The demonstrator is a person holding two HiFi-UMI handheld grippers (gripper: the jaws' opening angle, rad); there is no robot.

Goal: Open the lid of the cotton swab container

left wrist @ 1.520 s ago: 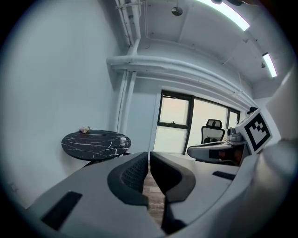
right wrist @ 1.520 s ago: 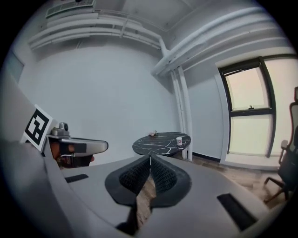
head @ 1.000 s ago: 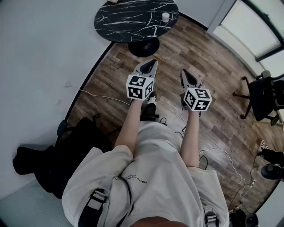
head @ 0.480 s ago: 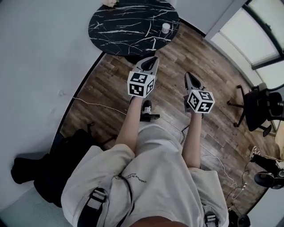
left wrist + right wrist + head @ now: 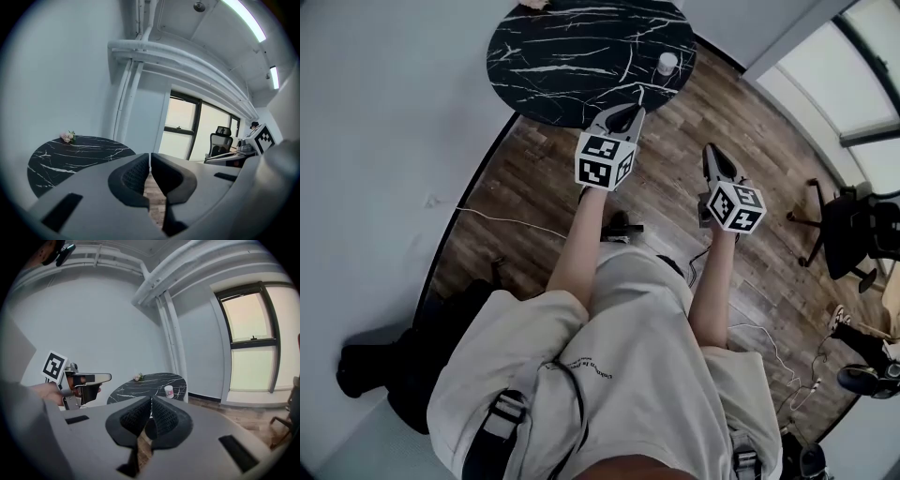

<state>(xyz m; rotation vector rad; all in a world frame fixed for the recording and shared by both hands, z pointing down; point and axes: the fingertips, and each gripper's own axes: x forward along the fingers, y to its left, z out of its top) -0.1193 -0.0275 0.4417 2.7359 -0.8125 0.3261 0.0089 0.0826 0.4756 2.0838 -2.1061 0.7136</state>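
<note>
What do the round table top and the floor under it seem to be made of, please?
Table top: likely black marble or a marble-look slab, smooth, judging by its irregular white veins. Floor: wood or wood-look planks, brown and matte, with visible grain and board seams.

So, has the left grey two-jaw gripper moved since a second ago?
Yes. The left grey two-jaw gripper has advanced toward the round black marble table; its tip now overlaps the table's near edge in the head view.
</note>
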